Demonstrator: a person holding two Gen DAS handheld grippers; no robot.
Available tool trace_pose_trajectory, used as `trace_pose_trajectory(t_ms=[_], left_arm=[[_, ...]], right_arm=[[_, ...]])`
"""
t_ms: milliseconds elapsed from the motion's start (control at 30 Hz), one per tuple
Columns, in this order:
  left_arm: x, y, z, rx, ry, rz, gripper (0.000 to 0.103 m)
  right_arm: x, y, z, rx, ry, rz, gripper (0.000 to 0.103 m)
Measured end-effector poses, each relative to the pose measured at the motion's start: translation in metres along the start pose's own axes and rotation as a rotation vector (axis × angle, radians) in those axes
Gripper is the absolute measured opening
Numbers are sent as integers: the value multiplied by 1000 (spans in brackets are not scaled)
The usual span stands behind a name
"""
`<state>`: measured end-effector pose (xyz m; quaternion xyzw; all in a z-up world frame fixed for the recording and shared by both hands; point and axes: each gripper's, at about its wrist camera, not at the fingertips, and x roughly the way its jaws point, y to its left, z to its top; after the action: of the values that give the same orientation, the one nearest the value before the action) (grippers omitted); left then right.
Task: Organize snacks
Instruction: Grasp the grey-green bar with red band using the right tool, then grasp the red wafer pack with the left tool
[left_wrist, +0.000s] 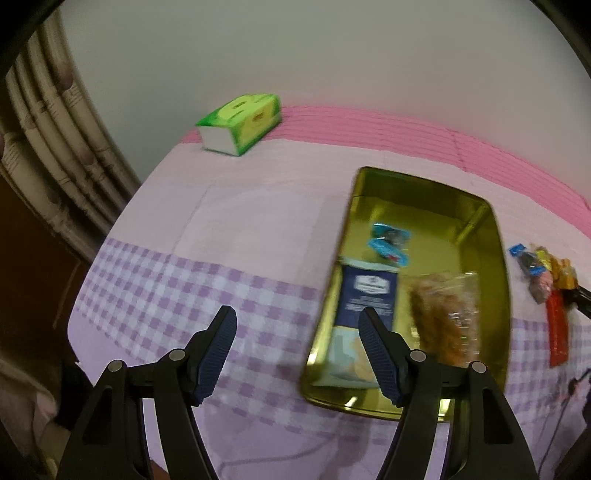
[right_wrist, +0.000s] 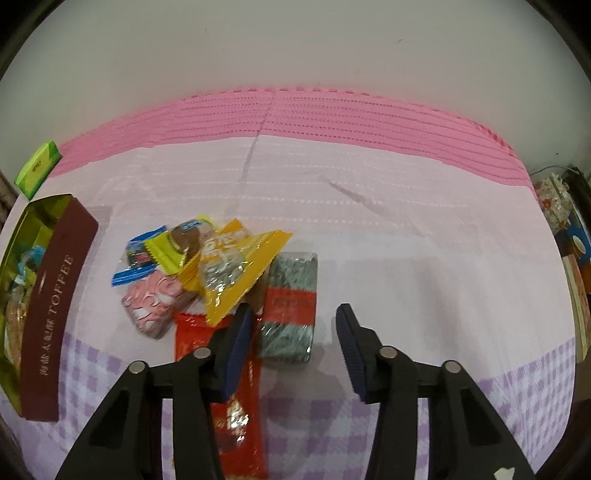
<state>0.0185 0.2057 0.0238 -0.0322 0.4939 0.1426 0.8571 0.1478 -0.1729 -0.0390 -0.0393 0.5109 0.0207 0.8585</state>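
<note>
Nearest the lens in the right wrist view, the right gripper (right_wrist: 293, 325) fills the bottom of the frame with its two dark blue pads apart and nothing between them; the grey-green packet with a red band (right_wrist: 290, 310) lies just above the gap, and the left pad overlaps the long red wrapper (right_wrist: 236, 398) that runs down the lower centre, though whether it touches I cannot tell. The jaws look part-way narrowed, which I judge suits a slim packet. The loose snacks sit heaped at centre left of that frame: a yellow-orange bag (right_wrist: 236, 273), a pink wrapped sweet (right_wrist: 155, 302) and a blue-edged candy (right_wrist: 135, 262), all on the pink and lilac cloth (right_wrist: 406, 240), probably waiting to be moved. At the far left edge stands the toffee tin (right_wrist: 55, 295), its maroon side facing the camera. In the left wrist view the left gripper (left_wrist: 297, 325) hangs released and empty at bottom centre, over the tin's (left_wrist: 500, 258) near left corner, likely ready to steady it. Inside already lie a dark blue pouch (left_wrist: 369, 291), a clear bag of brown pieces (left_wrist: 447, 317) and small blue candies (left_wrist: 389, 242). A green tissue pack (left_wrist: 240, 122) rests at upper left, out of the way.
</note>
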Motion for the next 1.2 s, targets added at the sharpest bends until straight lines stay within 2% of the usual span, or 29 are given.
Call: trace_pose_trajectory(t_ms=[200, 400, 667, 767, 900, 1200], left_arm=[[-13, -41, 8, 64, -4, -58, 69], [-19, -97, 12, 168, -2, -113, 69], [-20, -178, 8, 263, 33, -258, 69], [-18, -201, 2, 284, 31, -271, 69], [-12, -233, -8, 299, 79, -318, 69], [-4, -289, -17, 338, 129, -353, 69]], right_arm=[[11, -7, 0, -14, 1, 38, 24], [8, -16, -9, -53, -9, 25, 24], [-10, -52, -45, 5, 2, -30, 24], [-16, -63, -56, 21, 4, -59, 24], [-21, -71, -65, 37, 6, -69, 24], [-23, -80, -73, 61, 20, -43, 24]])
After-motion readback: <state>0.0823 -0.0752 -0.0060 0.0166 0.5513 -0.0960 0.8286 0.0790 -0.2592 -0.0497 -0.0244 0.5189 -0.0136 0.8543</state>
